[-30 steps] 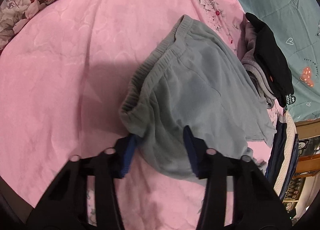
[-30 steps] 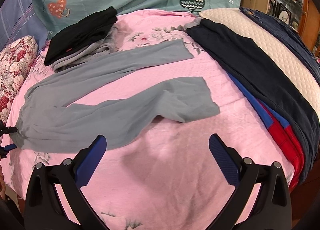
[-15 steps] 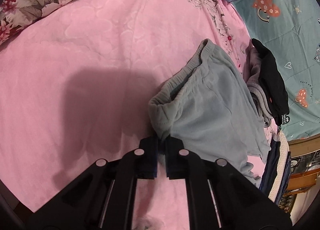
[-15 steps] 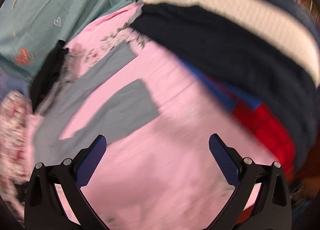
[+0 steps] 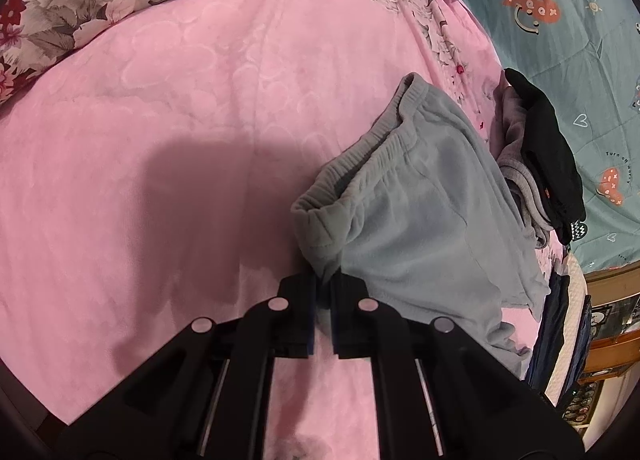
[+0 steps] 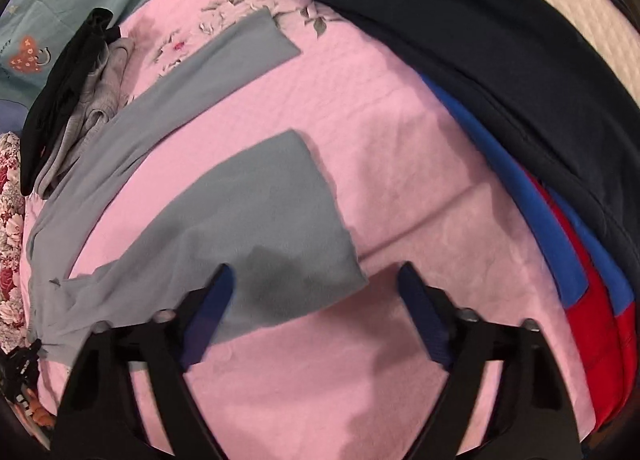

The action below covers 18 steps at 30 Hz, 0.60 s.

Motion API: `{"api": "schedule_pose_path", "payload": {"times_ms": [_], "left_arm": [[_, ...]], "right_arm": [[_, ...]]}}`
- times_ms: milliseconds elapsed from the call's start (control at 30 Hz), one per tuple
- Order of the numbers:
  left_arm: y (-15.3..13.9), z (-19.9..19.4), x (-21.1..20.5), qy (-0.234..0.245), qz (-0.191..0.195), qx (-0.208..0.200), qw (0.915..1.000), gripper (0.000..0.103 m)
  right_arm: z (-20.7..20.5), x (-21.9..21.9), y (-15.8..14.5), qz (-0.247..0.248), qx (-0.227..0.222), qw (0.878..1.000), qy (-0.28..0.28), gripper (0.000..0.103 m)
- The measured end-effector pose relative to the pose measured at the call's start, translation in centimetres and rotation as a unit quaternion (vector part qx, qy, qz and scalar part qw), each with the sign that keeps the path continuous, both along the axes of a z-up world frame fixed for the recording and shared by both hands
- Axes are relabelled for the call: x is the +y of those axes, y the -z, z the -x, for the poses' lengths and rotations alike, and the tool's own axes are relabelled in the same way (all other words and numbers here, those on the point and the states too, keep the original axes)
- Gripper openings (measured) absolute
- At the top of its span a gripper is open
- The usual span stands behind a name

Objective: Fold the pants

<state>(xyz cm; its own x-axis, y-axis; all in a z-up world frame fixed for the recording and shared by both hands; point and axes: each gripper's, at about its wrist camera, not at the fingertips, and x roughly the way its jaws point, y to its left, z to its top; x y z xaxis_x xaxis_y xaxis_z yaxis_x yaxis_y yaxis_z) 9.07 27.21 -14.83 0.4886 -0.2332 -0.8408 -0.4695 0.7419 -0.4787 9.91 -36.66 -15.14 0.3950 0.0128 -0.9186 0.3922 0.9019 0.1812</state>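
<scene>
My left hand-held gripper point(image 5: 323, 292) is pinched onto the waistband of the soft grey fleece pants point(image 5: 420, 219); my right hand-held gripper point(image 6: 316, 284) hangs wide apart over a leg cuff on the pink bed.

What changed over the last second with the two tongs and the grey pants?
The left tongs closed from open onto the waistband corner of the grey fleece pants. The right tongs moved down toward the near pant leg's cuff, jaws open. The pants stayed spread on the pink bedspread, legs apart.
</scene>
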Motion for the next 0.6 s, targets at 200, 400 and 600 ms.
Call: {"api": "schedule_pose_path", "payload": {"times_ms": [200, 400, 600], "left_arm": [[-0.8, 0.7, -0.4, -0.001, -0.014, 0.000, 0.9999, 0.006], [-3.0, 3.0, -0.7, 0.006, -0.019, -0.014, 0.9997, 0.006], [-2.8, 3.8, 0.3, -0.010, -0.041, -0.006, 0.9991, 0.005]], "right_arm": [[1.3, -2.3, -0.2, -0.037, -0.026, 0.998, 0.039, 0.002], [4.3, -2.5, -4.4, -0.036, -0.076, 0.996, 0.038, 0.002], [7.0, -2.4, -5.2, -0.031, -0.076, 0.996, 0.047, 0.002]]}}
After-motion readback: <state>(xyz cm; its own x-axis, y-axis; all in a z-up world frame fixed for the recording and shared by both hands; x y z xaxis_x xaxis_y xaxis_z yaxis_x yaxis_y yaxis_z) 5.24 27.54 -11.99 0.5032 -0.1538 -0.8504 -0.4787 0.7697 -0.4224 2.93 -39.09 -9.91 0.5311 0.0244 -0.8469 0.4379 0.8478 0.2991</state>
